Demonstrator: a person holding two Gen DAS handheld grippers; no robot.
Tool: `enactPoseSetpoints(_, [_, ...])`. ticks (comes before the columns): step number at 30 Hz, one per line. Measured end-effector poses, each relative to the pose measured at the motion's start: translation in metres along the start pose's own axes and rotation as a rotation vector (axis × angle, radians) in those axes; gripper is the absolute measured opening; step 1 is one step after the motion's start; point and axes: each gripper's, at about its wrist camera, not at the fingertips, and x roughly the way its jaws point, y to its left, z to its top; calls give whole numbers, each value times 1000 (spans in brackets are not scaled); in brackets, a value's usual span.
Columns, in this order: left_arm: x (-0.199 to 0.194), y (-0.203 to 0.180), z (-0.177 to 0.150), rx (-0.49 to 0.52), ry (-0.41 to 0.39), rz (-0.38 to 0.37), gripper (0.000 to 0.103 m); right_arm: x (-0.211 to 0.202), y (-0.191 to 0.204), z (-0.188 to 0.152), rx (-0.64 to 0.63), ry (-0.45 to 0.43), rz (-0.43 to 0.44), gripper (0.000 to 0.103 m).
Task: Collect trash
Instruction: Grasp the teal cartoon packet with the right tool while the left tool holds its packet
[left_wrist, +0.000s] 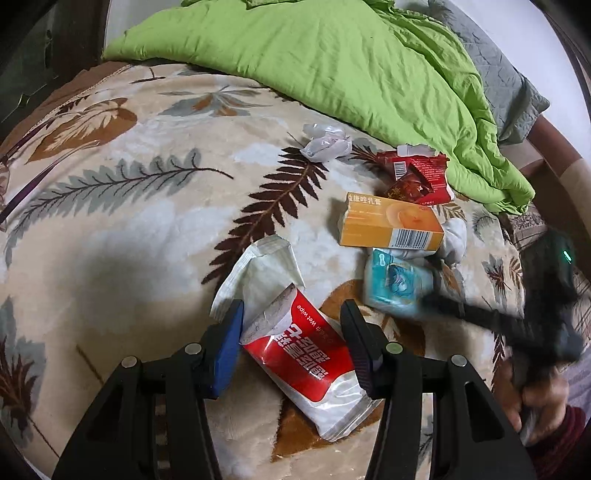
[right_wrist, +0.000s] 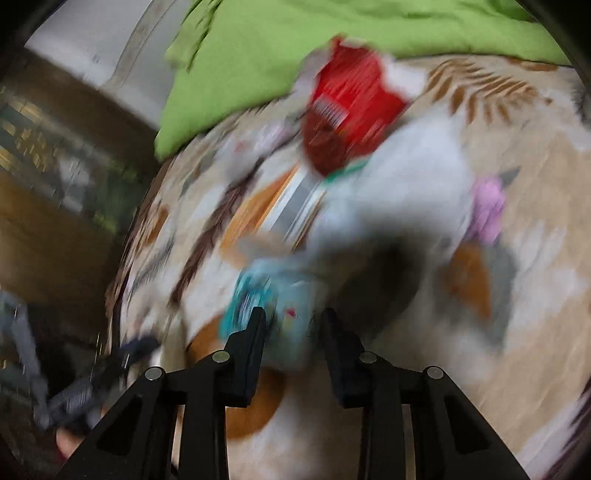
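Observation:
Trash lies on a leaf-patterned blanket (left_wrist: 129, 229). In the left wrist view my left gripper (left_wrist: 291, 314) is open, its fingers on either side of a red and white wet-wipe packet (left_wrist: 310, 362). Beyond lie a torn white wrapper (left_wrist: 258, 273), a teal tissue pack (left_wrist: 397, 284), an orange box (left_wrist: 391, 225), red wrappers (left_wrist: 421, 177) and crumpled white plastic (left_wrist: 325, 142). The right wrist view is heavily blurred. My right gripper (right_wrist: 293, 321) has its fingers around the teal tissue pack (right_wrist: 280, 314); whether they grip it is unclear. It also shows blurred in the left wrist view (left_wrist: 443, 306).
A green duvet (left_wrist: 332, 66) is bunched over the far side of the bed, with a grey quilt (left_wrist: 506, 81) behind it. A crumpled white tissue (left_wrist: 454, 236) lies by the orange box. The right wrist view shows a pink scrap (right_wrist: 487, 206) and a wooden surface (right_wrist: 55, 236) at left.

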Motion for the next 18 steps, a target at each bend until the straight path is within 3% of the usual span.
enactPoseSetpoints(3, [0, 1, 0, -1, -3, -3, 52, -9, 30, -23, -136, 69, 35, 34])
enactPoseSetpoints(7, [0, 2, -1, -10, -5, -2, 52, -28, 47, -22, -257, 5, -54, 37])
enactPoseSetpoints(9, [-1, 4, -1, -15, -5, 0, 52, -31, 49, -9, -283, -41, -116, 60])
enactPoseSetpoints(11, [-4, 5, -1, -15, -6, 12, 52, -24, 50, 2, -321, -60, -134, 75])
enactPoseSetpoints(18, [-4, 13, -3, -22, -5, 14, 53, 34, 46, 18, -422, 48, -201, 77])
